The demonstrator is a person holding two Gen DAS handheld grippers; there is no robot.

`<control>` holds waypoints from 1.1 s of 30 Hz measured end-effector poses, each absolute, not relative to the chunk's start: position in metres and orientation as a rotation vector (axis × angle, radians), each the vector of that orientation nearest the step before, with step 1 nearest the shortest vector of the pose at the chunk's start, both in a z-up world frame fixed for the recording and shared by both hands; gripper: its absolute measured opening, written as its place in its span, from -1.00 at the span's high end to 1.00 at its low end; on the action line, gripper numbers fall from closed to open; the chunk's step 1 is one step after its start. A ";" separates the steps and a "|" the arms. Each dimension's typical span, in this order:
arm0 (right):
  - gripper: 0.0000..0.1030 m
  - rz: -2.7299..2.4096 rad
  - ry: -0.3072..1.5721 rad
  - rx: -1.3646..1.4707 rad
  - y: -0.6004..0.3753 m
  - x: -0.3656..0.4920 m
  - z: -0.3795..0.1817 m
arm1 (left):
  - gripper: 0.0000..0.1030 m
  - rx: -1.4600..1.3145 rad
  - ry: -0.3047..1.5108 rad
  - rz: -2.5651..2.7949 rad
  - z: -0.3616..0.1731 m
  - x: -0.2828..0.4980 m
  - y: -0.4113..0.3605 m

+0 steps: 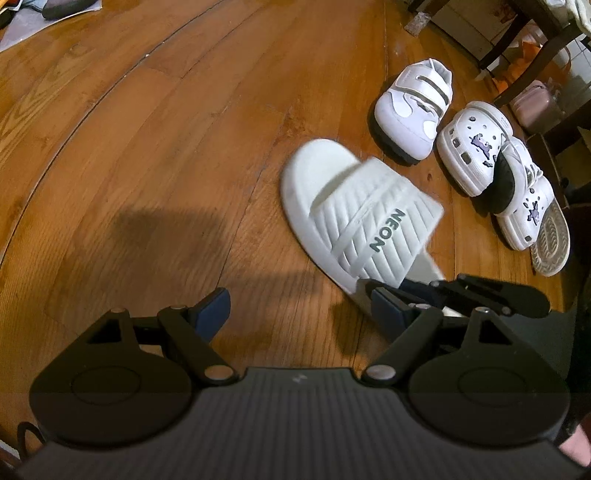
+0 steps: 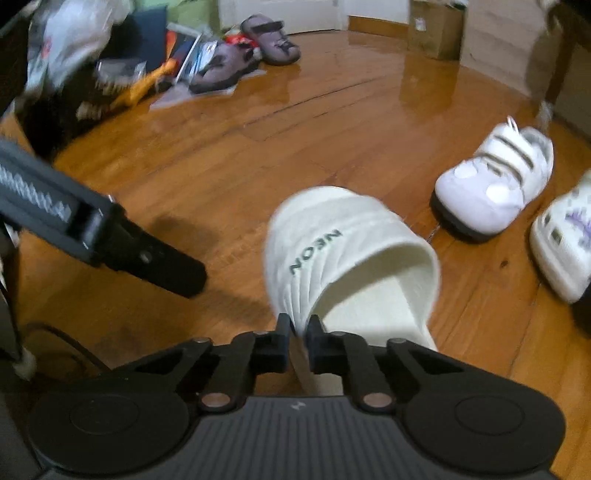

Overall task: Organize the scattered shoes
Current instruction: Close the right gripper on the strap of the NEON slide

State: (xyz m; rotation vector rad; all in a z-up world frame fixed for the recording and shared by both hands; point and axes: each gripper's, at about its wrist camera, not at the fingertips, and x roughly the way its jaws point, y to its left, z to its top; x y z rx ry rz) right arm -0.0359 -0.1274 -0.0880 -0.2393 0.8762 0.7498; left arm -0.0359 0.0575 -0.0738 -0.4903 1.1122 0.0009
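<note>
On a wooden floor [image 1: 147, 147], a cream slide sandal [image 2: 351, 251] marked "NEON" lay at the centre of the right wrist view, its open strap facing the camera. The right tool [image 2: 298, 325] was clamped on the edge of that strap at lower centre of the frame, its black fingers [image 2: 282, 332] pressed close together with the strap's rim pinched between them. In the left wrist view the same sandal sat right of centre, blurred, its heel end behind the left tool's right-hand finger.

The left tool [image 1: 303, 306] stood with its jaws wide apart over bare floor at the lower middle of its frame, holding nothing; in the right wrist view it reached in from the left edge.

A white strap sneaker [image 1: 413, 110] stood at upper right of the left wrist view. Just beside it, further right, lay a white clog with purple charms [image 1: 472, 147], and below that a second white clog [image 1: 528, 214], with a dark-lined shoe [image 1: 506, 181] wedged between the two. Two grey sandals [image 2: 251, 55] rested among scattered clutter [image 2: 110, 62] at the upper left of the right wrist view, well apart from the white shoes. A cardboard box [image 2: 436, 29] stood at upper right.
</note>
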 end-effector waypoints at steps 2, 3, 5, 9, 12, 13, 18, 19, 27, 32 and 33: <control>0.86 0.707 0.855 -0.186 -0.133 -0.043 -0.081 | -0.62 -0.510 1.107 0.006 -0.074 -0.037 0.062; 0.86 0.692 0.849 -0.162 -0.136 -0.046 -0.078 | -0.62 -0.518 1.106 0.009 -0.074 -0.037 0.064; 0.86 0.661 0.849 -0.115 -0.142 -0.050 -0.073 | -0.62 -0.534 1.106 0.019 -0.075 -0.038 0.067; 0.85 0.568 0.890 -0.124 -0.157 -0.050 -0.074 | -0.62 -0.539 1.105 0.012 -0.075 -0.038 0.066; 0.84 0.499 0.995 0.022 -0.174 -0.037 -0.078 | -0.62 -0.523 1.091 -0.005 -0.073 -0.038 0.063; 0.84 0.501 1.024 0.085 -0.179 -0.034 -0.081 | -0.62 -0.511 1.087 -0.007 -0.072 -0.039 0.061; 0.80 0.487 1.147 0.350 -0.200 -0.023 -0.095 | -0.62 -0.494 1.092 -0.004 -0.072 -0.038 0.058; 0.80 0.485 1.156 0.381 -0.201 -0.023 -0.097 | -0.62 -0.495 1.093 -0.003 -0.073 -0.038 0.058; -0.19 0.588 1.076 0.429 -0.196 -0.032 -0.080 | -0.62 -0.529 1.095 -0.007 -0.074 -0.037 0.063; -0.19 0.564 0.965 0.223 -0.200 -0.051 -0.063 | -0.62 -0.527 1.104 -0.008 -0.075 -0.038 0.061; -0.19 0.543 0.955 0.179 -0.203 -0.054 -0.063 | -0.62 -0.525 1.105 -0.012 -0.075 -0.038 0.059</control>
